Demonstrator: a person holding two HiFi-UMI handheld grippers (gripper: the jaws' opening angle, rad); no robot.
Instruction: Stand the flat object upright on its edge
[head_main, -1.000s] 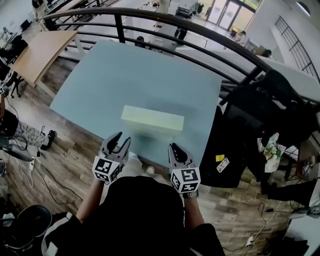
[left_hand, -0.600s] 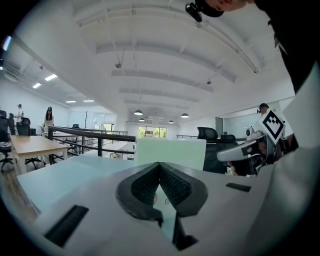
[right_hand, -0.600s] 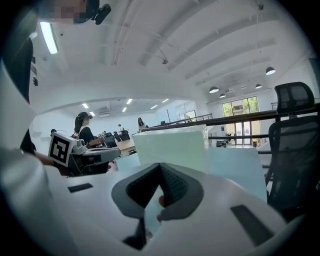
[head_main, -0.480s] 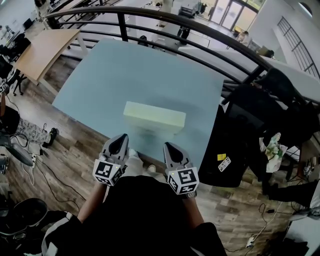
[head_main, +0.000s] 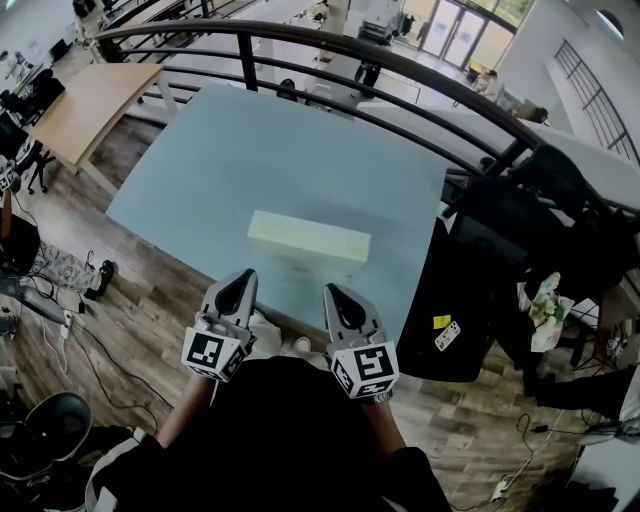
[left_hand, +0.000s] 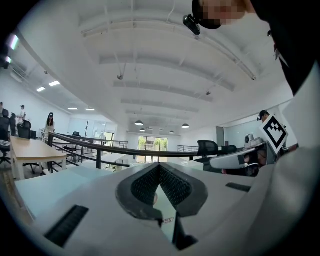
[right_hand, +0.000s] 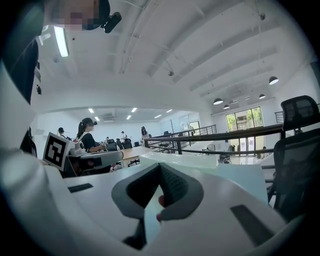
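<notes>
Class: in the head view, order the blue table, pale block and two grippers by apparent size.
1. blue table
2. pale block
3. left gripper and right gripper: alike; the near camera enlarges them, so second place is unsure.

Head view: black-clad head and shoulders of the person (head_main: 290, 440) hide most of both arms (head_main: 182, 408).
Right gripper view: white right claw (right_hand: 160, 172) blocks the lower part of the pale yellow-green rectangular block (right_hand: 177, 159). Distant people (right_hand: 86, 132) too small to detail.

L gripper (head_main: 240, 279), R gripper (head_main: 334, 294): closed, empty
</notes>
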